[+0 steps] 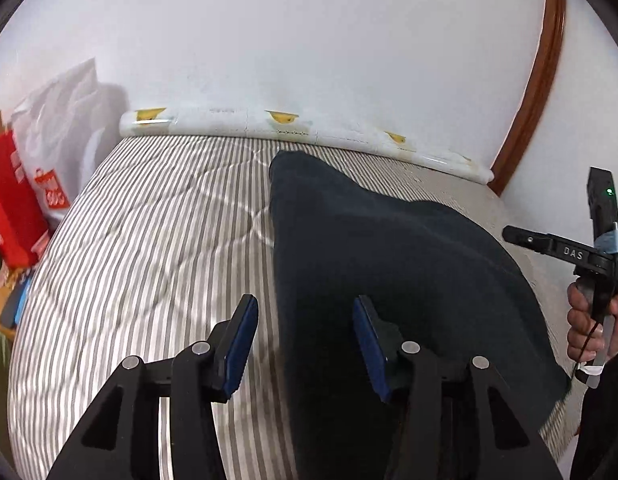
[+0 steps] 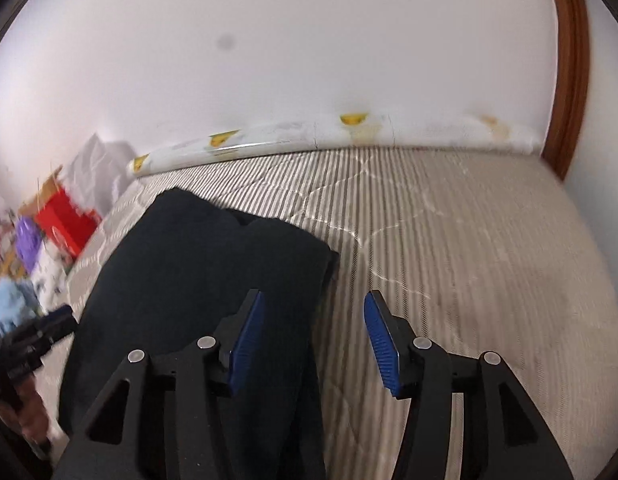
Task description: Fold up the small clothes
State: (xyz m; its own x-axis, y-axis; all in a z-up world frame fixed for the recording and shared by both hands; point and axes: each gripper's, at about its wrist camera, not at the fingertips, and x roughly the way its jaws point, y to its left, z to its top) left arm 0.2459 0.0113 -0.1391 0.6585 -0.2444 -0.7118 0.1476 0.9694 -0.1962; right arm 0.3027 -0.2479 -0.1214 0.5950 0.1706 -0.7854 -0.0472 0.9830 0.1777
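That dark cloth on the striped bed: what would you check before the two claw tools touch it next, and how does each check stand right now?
1. Left gripper open: ok, jaws wide apart, nothing between them.
2. Right gripper open: ok, also empty.
3. Dark garment lying on the striped mattress: ok, it rests there loose, held by neither tool.
4. Each tool lined up with a garment side edge: ok, both straddle an edge from above.
5. Garment smooth and flat: not ok, overlapping layers show at its far end in the right wrist view.
6. Which piece of clothing it is: cannot tell.
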